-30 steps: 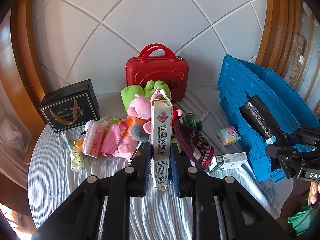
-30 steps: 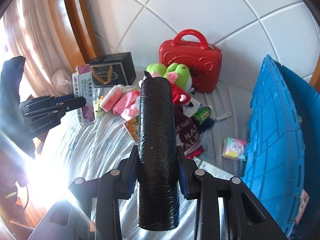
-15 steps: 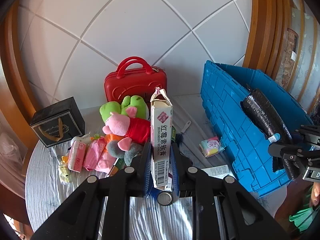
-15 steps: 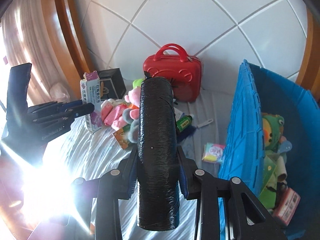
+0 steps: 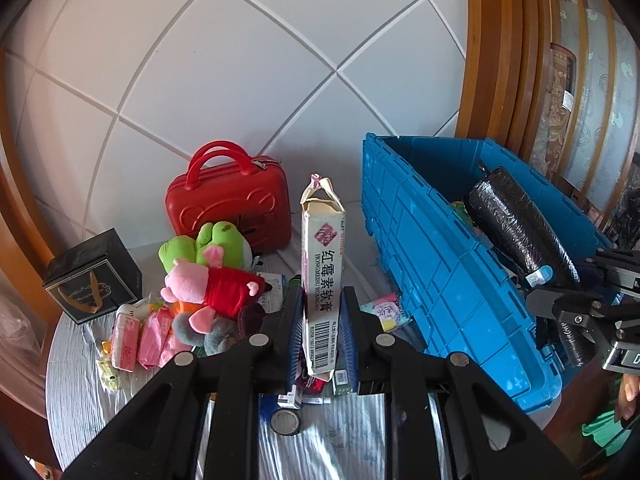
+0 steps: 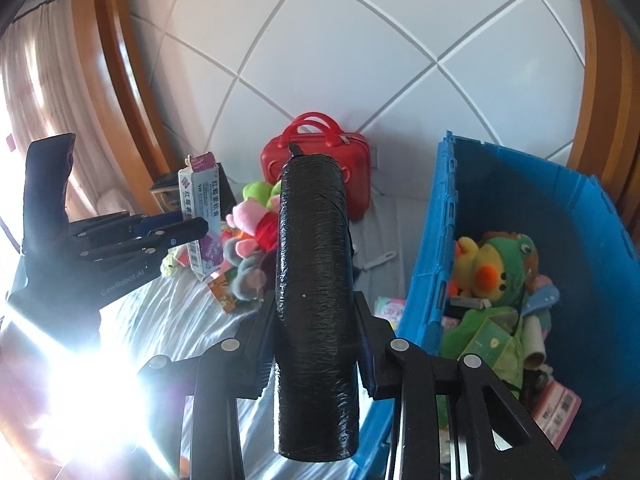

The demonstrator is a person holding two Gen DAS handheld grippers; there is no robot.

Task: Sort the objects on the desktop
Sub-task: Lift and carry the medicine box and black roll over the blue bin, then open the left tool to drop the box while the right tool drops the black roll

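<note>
My left gripper (image 5: 322,314) is shut on a tall white ointment box (image 5: 323,276) with red print, held upright above the table. In the right wrist view the same left gripper (image 6: 192,232) and ointment box (image 6: 202,220) show at the left. My right gripper (image 6: 316,316) is shut on a black plastic-wrapped roll (image 6: 314,288), which stands up between the pads. From the left wrist view the black roll (image 5: 520,228) hangs over the blue crate (image 5: 440,280). The blue crate (image 6: 560,216) holds a green and yellow plush (image 6: 496,268) and small boxes.
A red mini suitcase (image 5: 230,208) stands at the back by the tiled wall. Plush toys (image 5: 212,276), pink packets (image 5: 138,338) and a black gift box (image 5: 94,276) crowd the left of the cloth-covered round table (image 5: 76,380). A tape roll (image 5: 285,422) lies near me.
Both grippers have risen and shifted right toward the blue crate, each still holding its item. The crate's inside has come into the right wrist view.
</note>
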